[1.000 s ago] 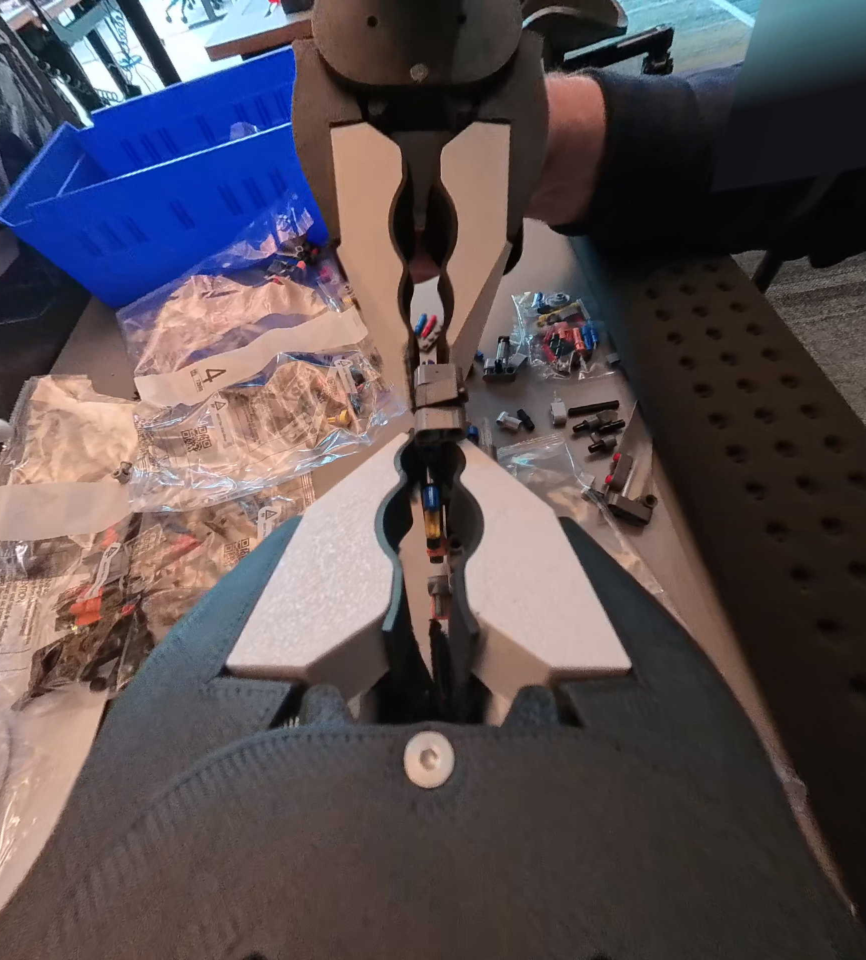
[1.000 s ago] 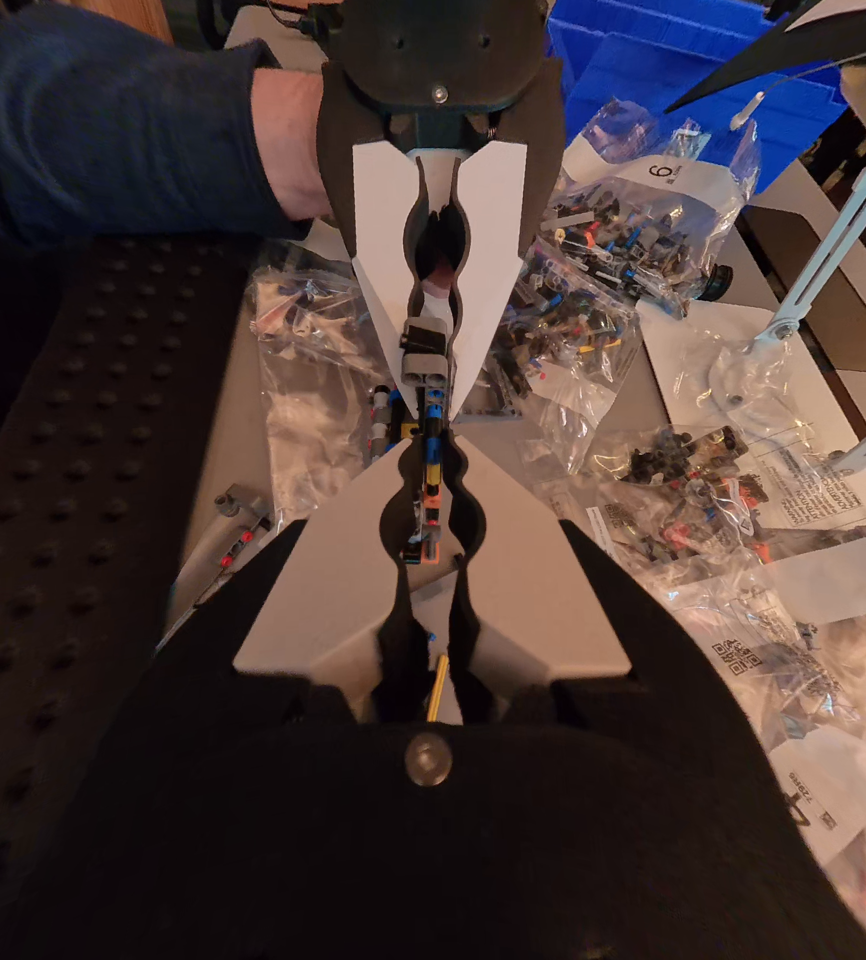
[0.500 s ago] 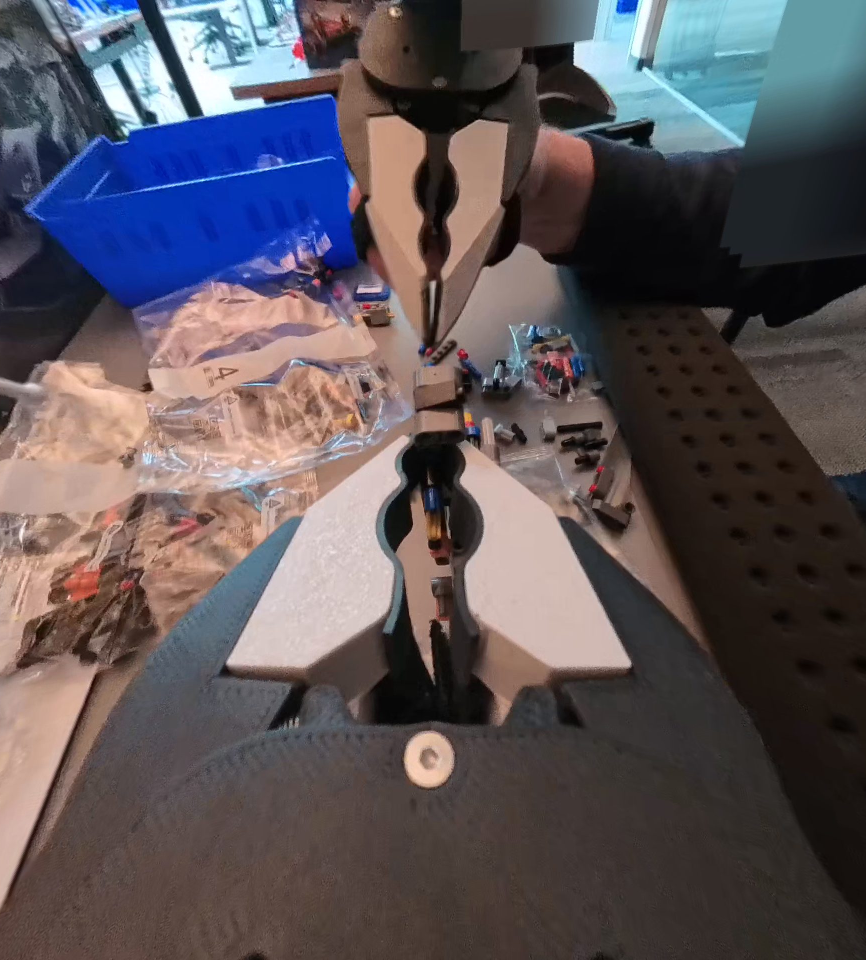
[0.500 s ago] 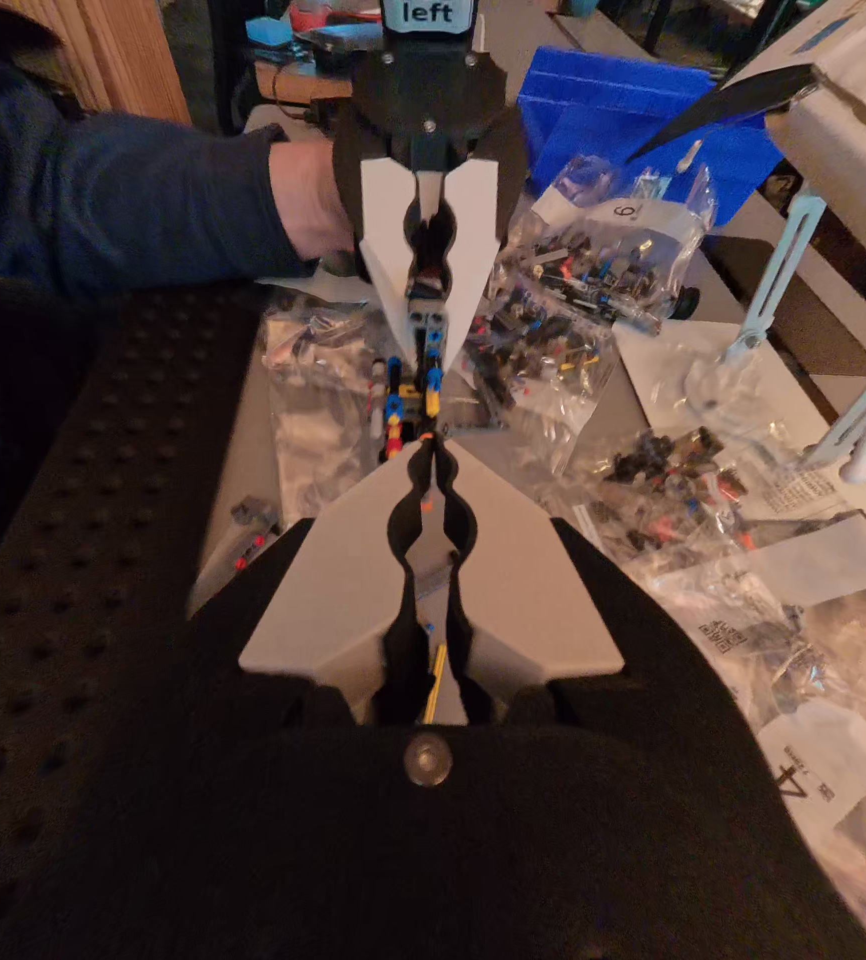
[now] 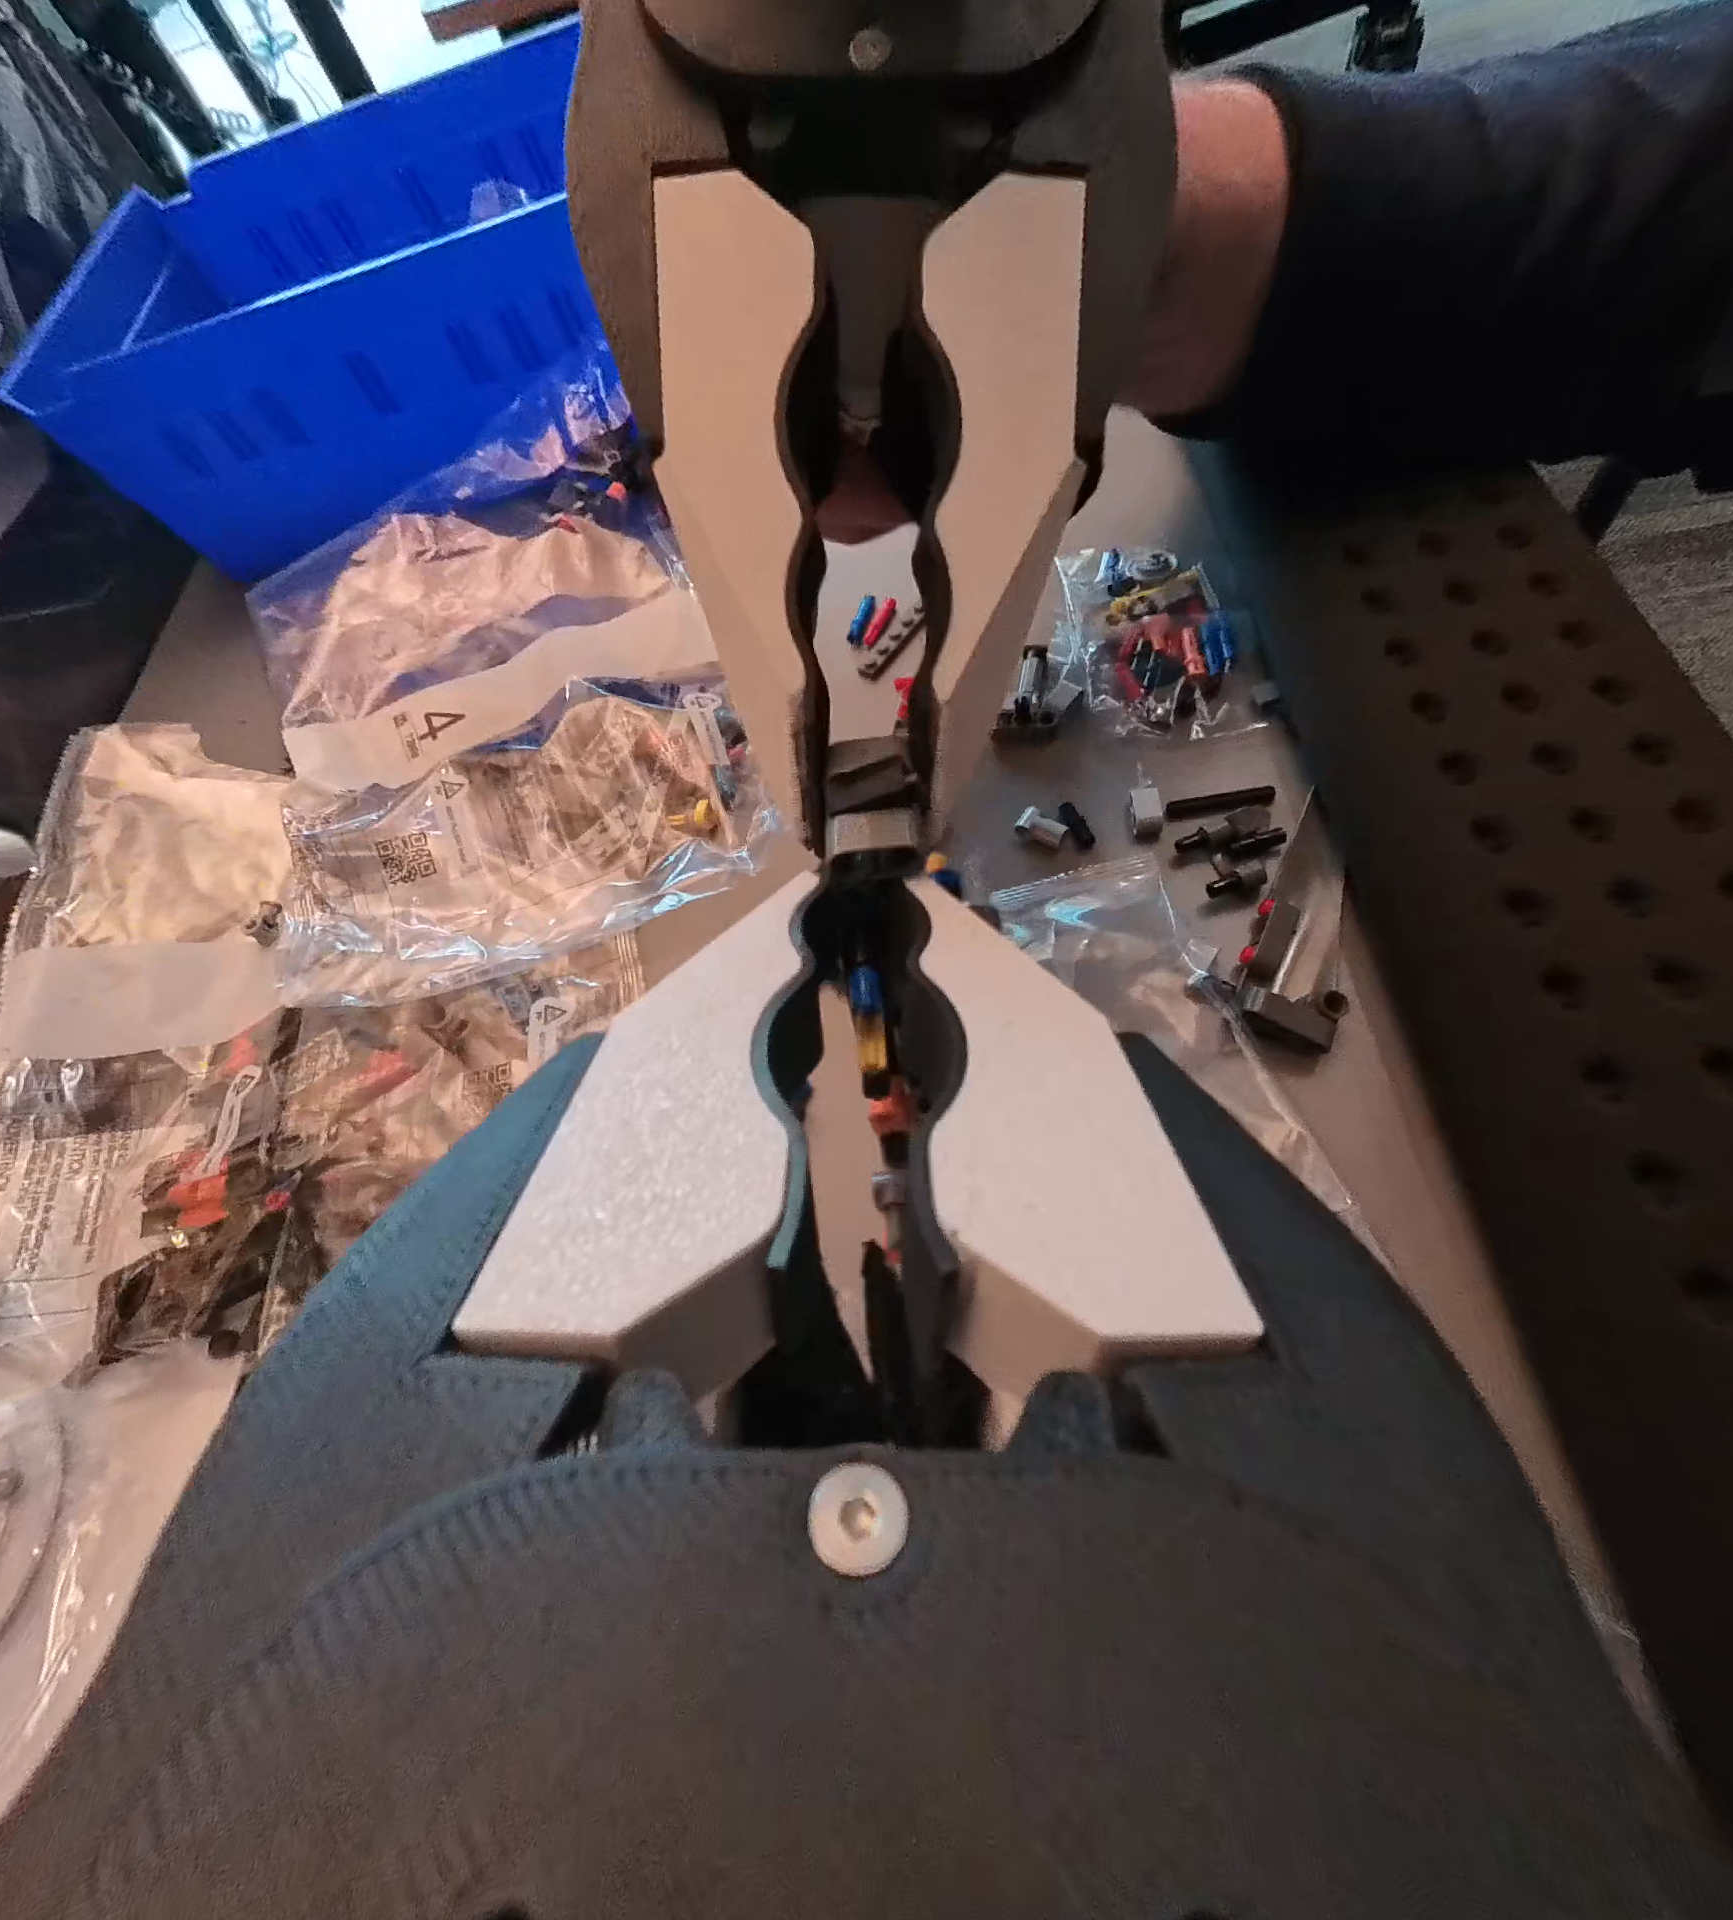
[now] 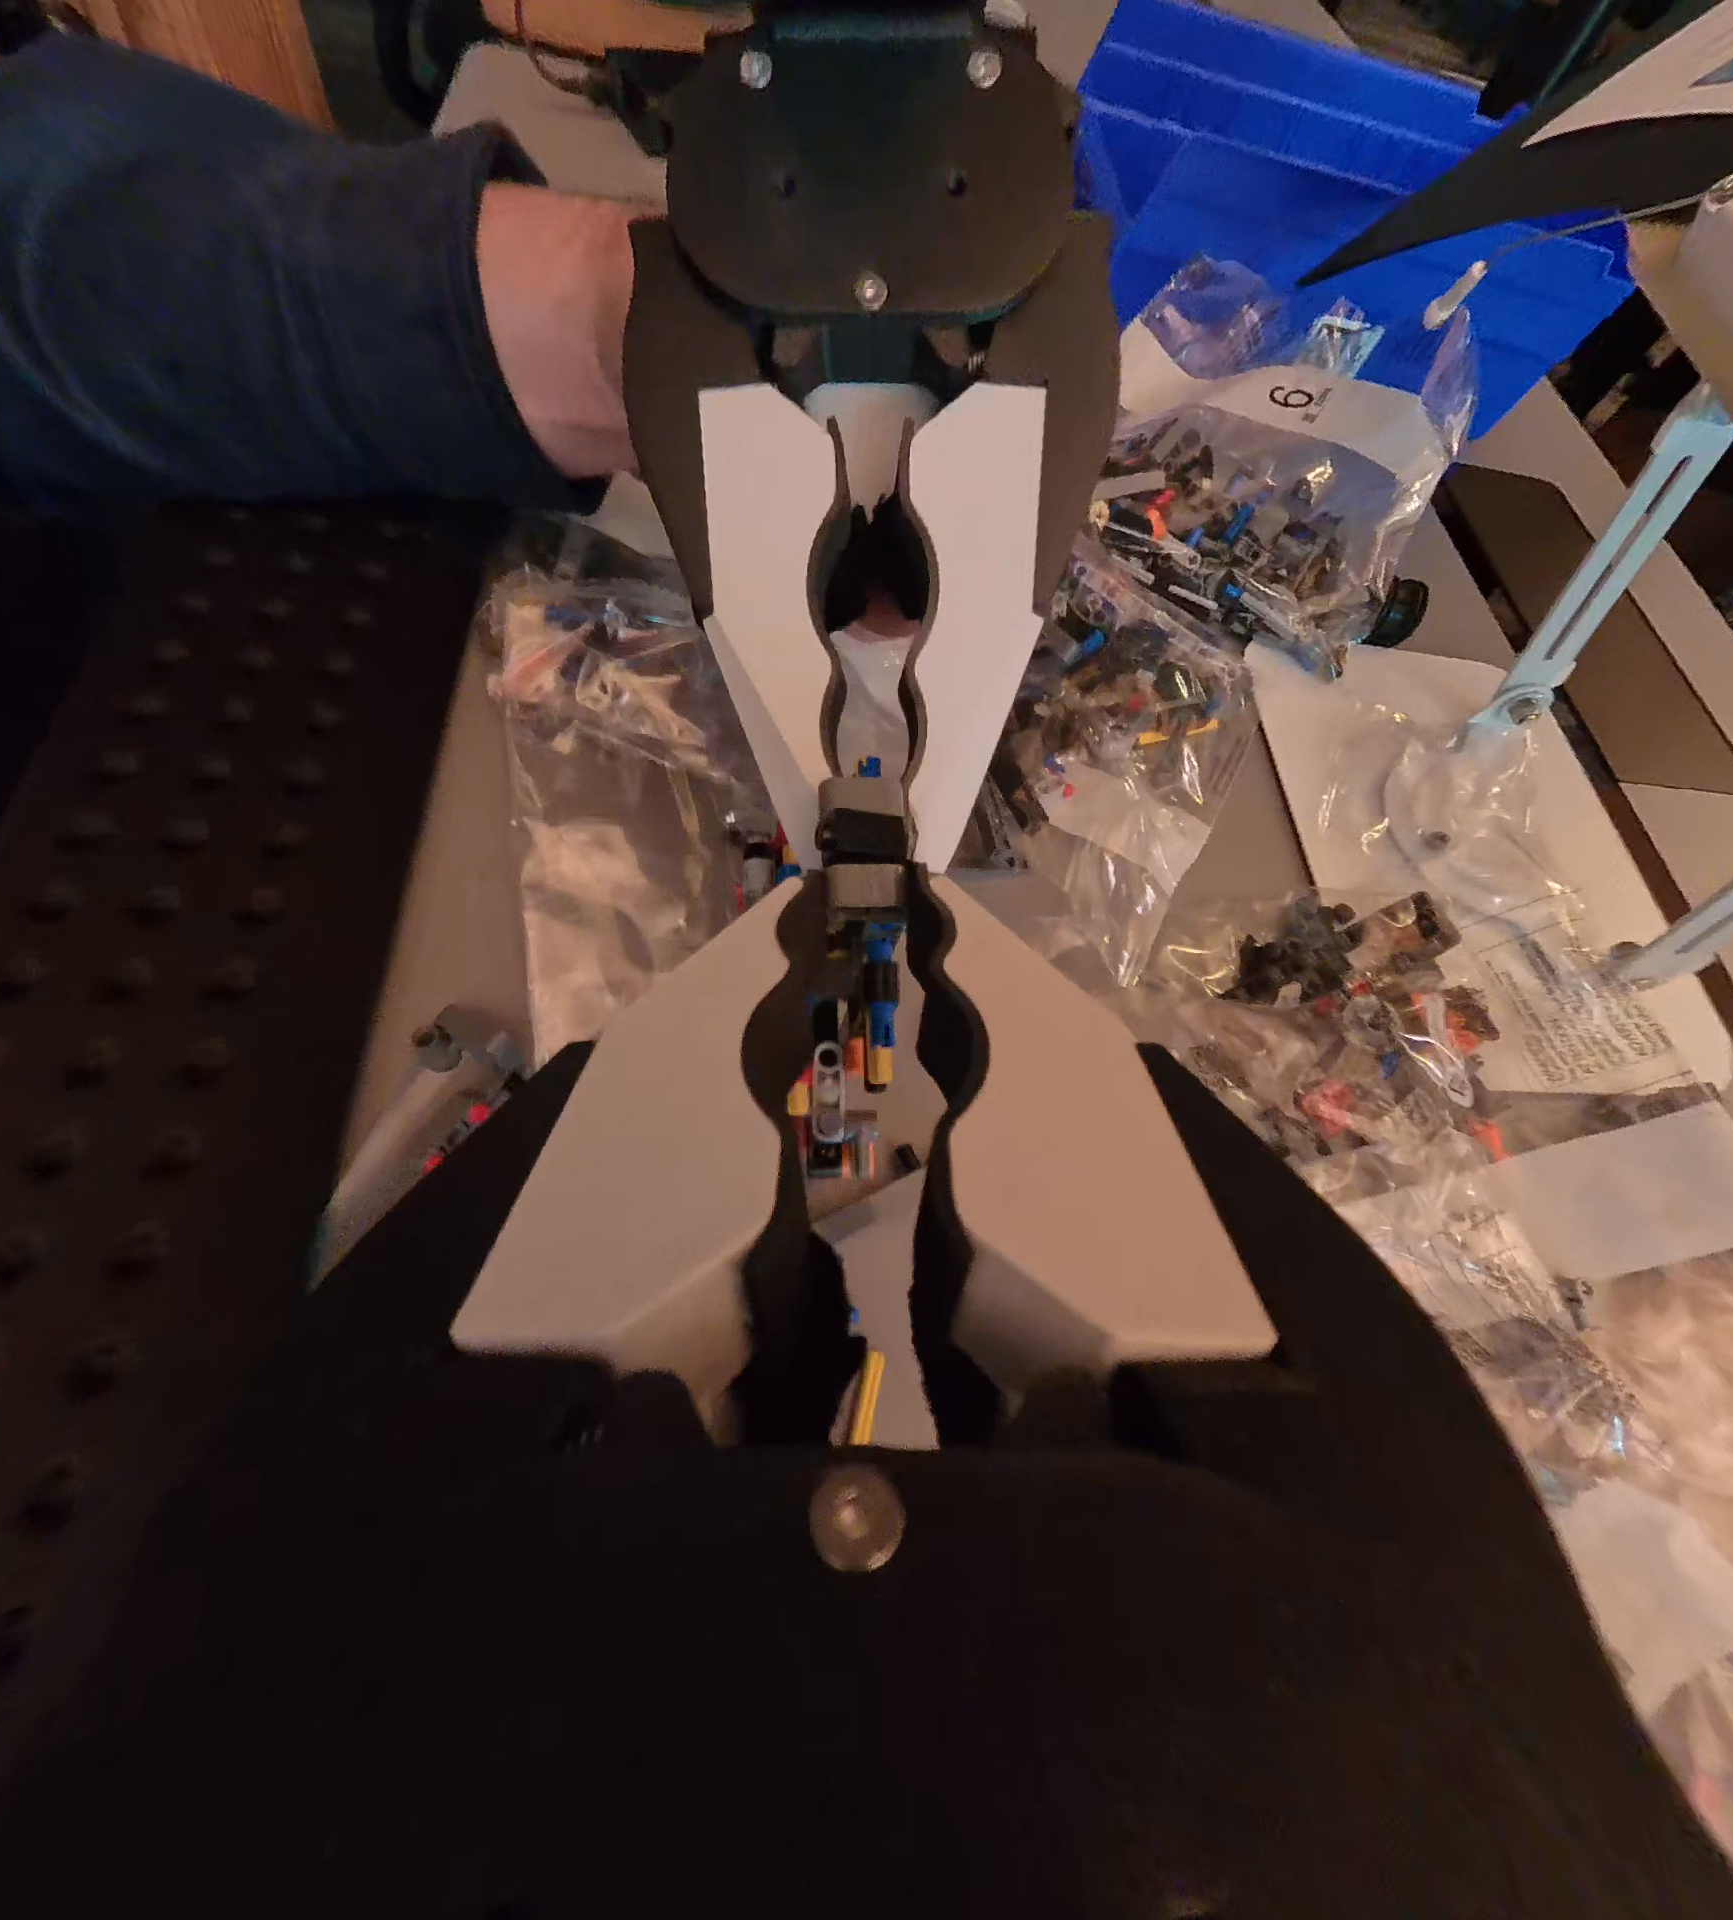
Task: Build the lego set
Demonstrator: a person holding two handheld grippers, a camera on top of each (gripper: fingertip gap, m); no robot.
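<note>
- The grey-and-black lego sub-assembly (image 5: 870, 805) hangs above the table, pinched between both tools, tip to tip.
- Left tool (image 5: 867, 883) is clamped on the near end, with blue, yellow and orange pins trailing back between its fingers.
- Right tool (image 6: 867, 894) is clenched on the opposite end, so looks like a piece is being pressed on.
- Progress-wise, I'd say early: just this one small chunk built.
- Just past the left tool's right side, loose pins and connectors (image 5: 1220, 831) lie on the table (image 5: 1070, 774).
- Off to its left, numbered bags (image 5: 488, 675) sit mostly unopened, blue bin (image 5: 301, 405) beyond.
</note>
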